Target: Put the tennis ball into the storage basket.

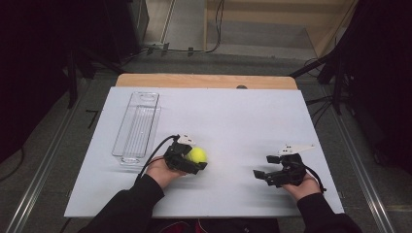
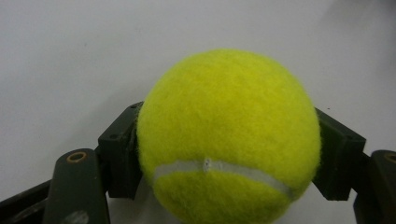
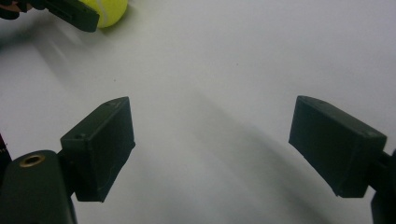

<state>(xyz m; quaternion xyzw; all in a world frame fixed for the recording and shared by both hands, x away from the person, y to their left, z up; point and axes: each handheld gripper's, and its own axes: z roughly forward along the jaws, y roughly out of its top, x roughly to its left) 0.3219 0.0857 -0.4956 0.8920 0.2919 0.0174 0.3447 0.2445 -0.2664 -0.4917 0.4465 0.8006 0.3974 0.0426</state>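
Pinching the ball (image 2: 229, 135) from both sides, the left claw (image 1: 194, 160) rests low on the table (image 1: 233, 121). Bare table lies all around it. The right claw (image 1: 265, 167), well apart from the ball, is spread wide with nothing inside. Farther off, past the left claw near the table's left edge, sits a clear tray (image 1: 136, 128) with nothing in it.

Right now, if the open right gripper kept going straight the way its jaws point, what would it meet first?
Probably nothing at once: ahead of the right gripper lies bare white table surface. The yellow felt tennis ball, held in the left gripper, sits off to one side of that line, though depth is hard to judge.
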